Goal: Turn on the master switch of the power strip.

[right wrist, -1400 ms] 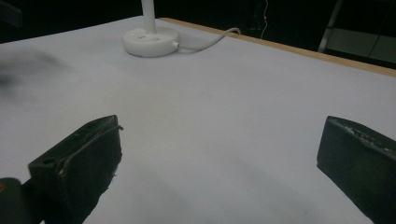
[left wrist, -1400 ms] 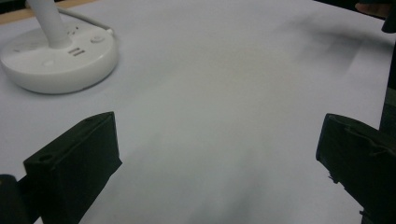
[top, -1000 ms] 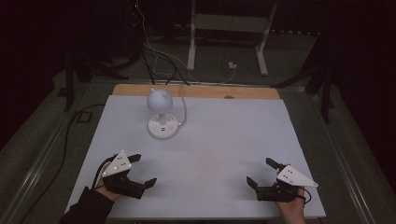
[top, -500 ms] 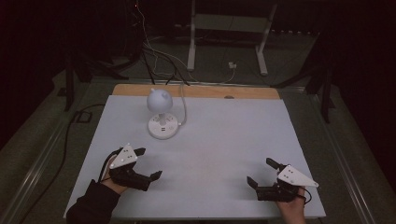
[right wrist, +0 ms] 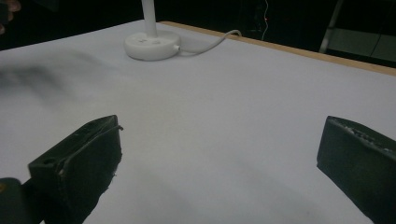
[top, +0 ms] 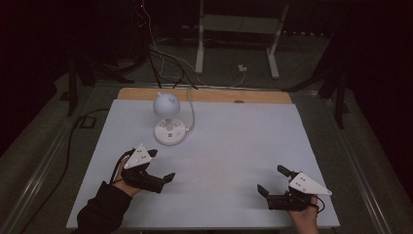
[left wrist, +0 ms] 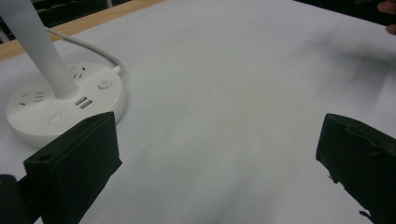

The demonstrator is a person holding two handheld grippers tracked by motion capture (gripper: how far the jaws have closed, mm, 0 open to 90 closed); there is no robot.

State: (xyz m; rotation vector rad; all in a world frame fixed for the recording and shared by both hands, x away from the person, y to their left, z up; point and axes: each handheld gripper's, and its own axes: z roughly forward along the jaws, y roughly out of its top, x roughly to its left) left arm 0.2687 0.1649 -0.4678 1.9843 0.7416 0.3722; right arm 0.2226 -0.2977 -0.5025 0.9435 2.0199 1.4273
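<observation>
A white desk lamp (top: 167,106) with a round head stands on a round base (top: 169,131) at the back left of the white table (top: 234,146). Its base carries sockets and a button (left wrist: 104,85), and a white cable (top: 191,109) trails off the back. My left gripper (top: 160,165) is open in front of the lamp, with nothing between its jaws; the base (left wrist: 60,105) sits just beyond its left jaw. My right gripper (top: 273,180) rests open near the front right edge, empty, with the lamp base (right wrist: 152,45) far ahead.
A bare wooden strip (top: 204,95) runs along the table's far edge. Cables (top: 160,53) and a metal stand (top: 238,39) lie on the dark floor behind. The white surface stretches between the two grippers.
My left gripper has moved forward and to the right, toward the lamp base. The right gripper has stayed in place.
</observation>
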